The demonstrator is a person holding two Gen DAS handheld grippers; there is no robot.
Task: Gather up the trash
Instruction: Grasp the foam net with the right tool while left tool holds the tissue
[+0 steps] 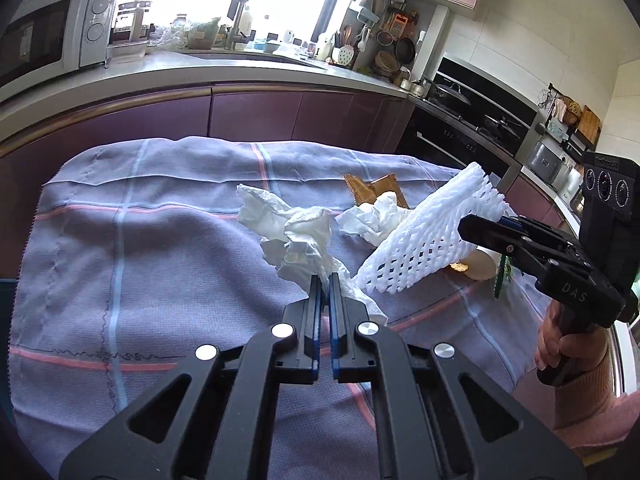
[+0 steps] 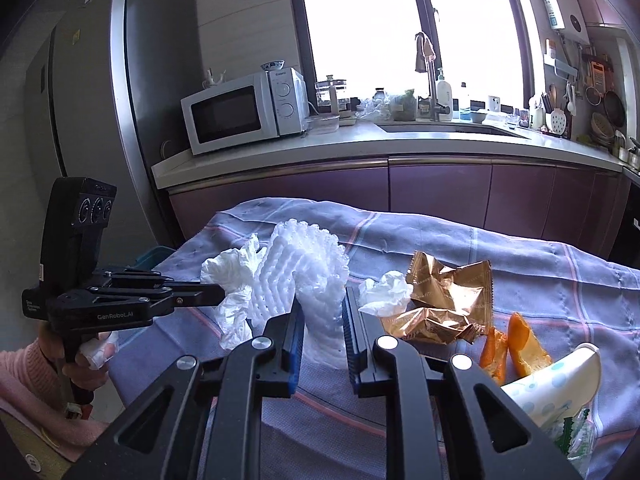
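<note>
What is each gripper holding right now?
Left gripper: shut on the tissue.
Right gripper: shut on the foam net.

A lavender woven cloth (image 1: 160, 240) crossed by pink and pale-blue stripes fills the middle of both frames. On it lie a white foam net sleeve (image 2: 304, 276) with diamond holes, white crumpled tissue (image 1: 296, 236), a shiny gold-brown foil wrapper (image 2: 448, 300), orange peel pieces (image 2: 516, 344) and, lower right, a white paper cup with pale-blue dots (image 2: 560, 380). Both black grippers carry blue pads.
</note>
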